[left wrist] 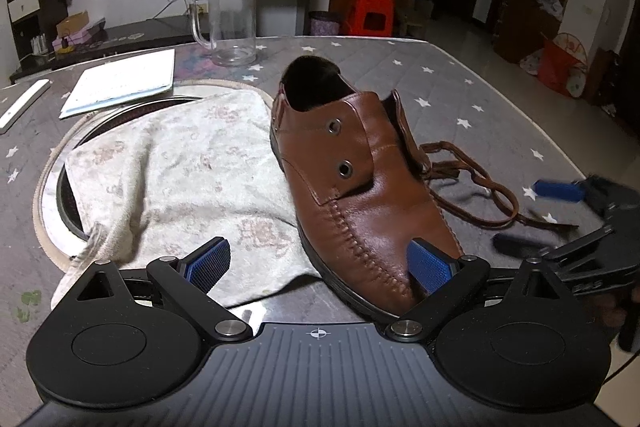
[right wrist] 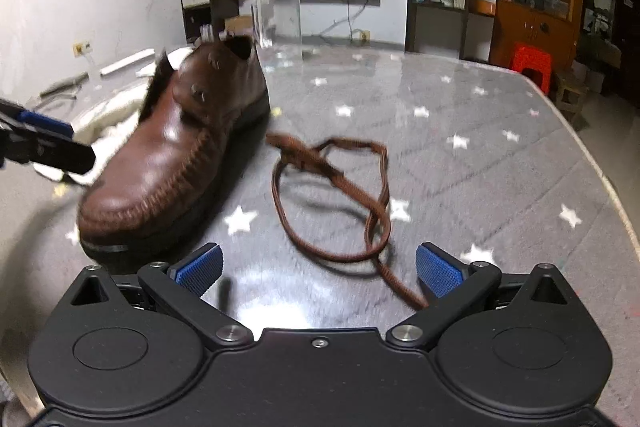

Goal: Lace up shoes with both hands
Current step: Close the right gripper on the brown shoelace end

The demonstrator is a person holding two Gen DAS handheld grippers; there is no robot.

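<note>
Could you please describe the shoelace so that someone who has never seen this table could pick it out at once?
Start from the grey star-patterned tablecloth and find the brown leather shoe lying on it. On the bare cloth beside the shoe, away from the pale towel, lies the shoelace. It is the only thin brown cord there, lying in loose tangled loops and threaded through no eyelet.

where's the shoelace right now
The shoelace lies loose on the table, right of the shoe, just ahead of the open right tool.
</note>
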